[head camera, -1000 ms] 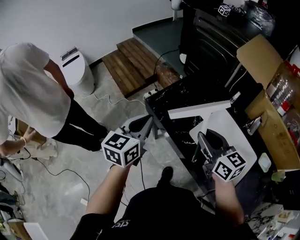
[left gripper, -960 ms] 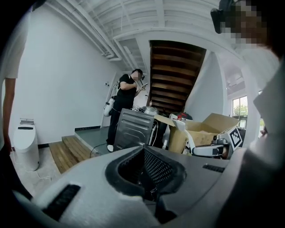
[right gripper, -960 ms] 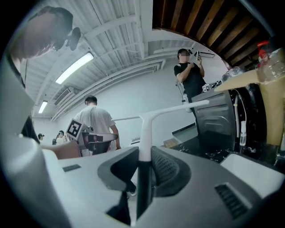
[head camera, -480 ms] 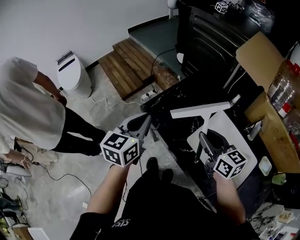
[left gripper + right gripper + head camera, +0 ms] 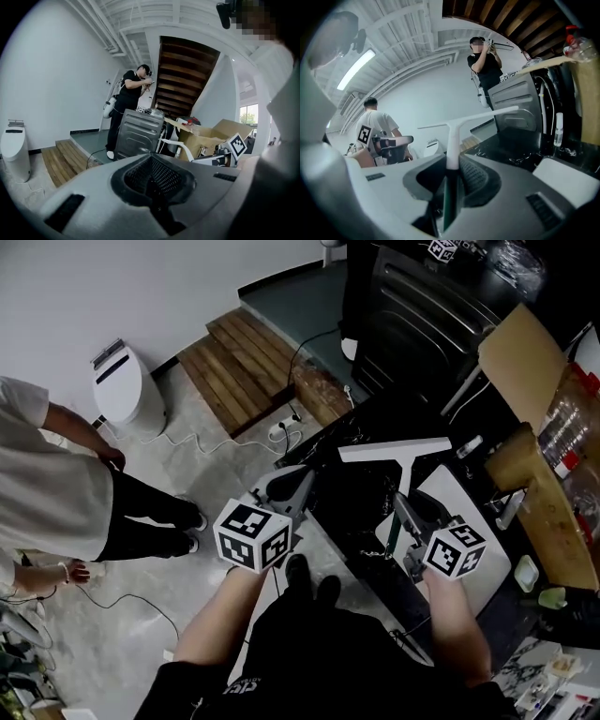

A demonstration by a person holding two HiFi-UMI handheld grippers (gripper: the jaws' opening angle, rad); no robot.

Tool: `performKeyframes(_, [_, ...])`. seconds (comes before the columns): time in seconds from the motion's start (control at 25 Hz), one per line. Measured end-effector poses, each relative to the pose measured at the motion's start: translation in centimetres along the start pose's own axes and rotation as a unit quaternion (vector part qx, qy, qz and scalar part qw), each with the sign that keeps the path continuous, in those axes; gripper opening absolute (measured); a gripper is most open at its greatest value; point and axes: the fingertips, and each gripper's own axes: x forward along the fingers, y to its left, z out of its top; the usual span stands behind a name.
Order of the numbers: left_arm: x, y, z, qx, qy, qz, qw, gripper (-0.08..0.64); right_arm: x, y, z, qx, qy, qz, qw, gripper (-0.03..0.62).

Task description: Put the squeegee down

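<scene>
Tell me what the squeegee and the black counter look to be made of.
Squeegee: likely plastic, matte white on head and upper handle, smooth and uniform; the handle turns green inside the right gripper. Counter: glossy black with white veining, looks like polished marble or a stone-look laminate; cannot tell which.

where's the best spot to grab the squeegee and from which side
Take the squeegee by its straight stem, coming from the handle end, opposite the blade. The stem is narrow and fits between the jaws; the long blade runs crosswise at the far end. The right gripper holds it this way.
</scene>
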Motion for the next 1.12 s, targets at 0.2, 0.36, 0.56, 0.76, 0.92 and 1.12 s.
performKeyframes(0.2, [1.1, 0.0, -0.1, 0.005, 0.003, -0.014, 0.9999, 0.009, 2.5, -1.0, -0.8, 0.014, 0.023, -0.002, 1.0, 0.094])
performKeyframes(0.36, [1.4, 0.3, -0.4, -0.001, 0.005, -0.016, 0.9999, 0.009, 4.2, -2.2, -1.7, 0.029, 0.044, -0.011, 0.999, 0.094])
performKeyframes(0.56, [1.4, 0.3, -0.4, -0.004, 0.004, -0.019, 0.9998, 0.009, 5.9, -2.8, -2.6, 0.017, 0.078, -0.019, 0.997, 0.095])
performKeyframes(0.76, [1.3, 0.2, -0.2, -0.005, 0.002, -0.02, 0.9998, 0.009, 7.5, -3.8, -3.4, -0.009, 0.114, -0.035, 0.993, 0.095])
performKeyframes(0.92, [1.2, 0.0, 0.1, -0.004, -0.003, -0.019, 0.9998, 0.009, 8.8, -4.9, -4.0, -0.021, 0.138, -0.046, 0.989, 0.095])
performKeyframes(1.12, [0.3, 0.6, 0.7, -0.003, -0.008, -0.008, 0.9999, 0.009, 10.6, -6.2, -4.7, -0.024, 0.168, -0.056, 0.984, 0.095])
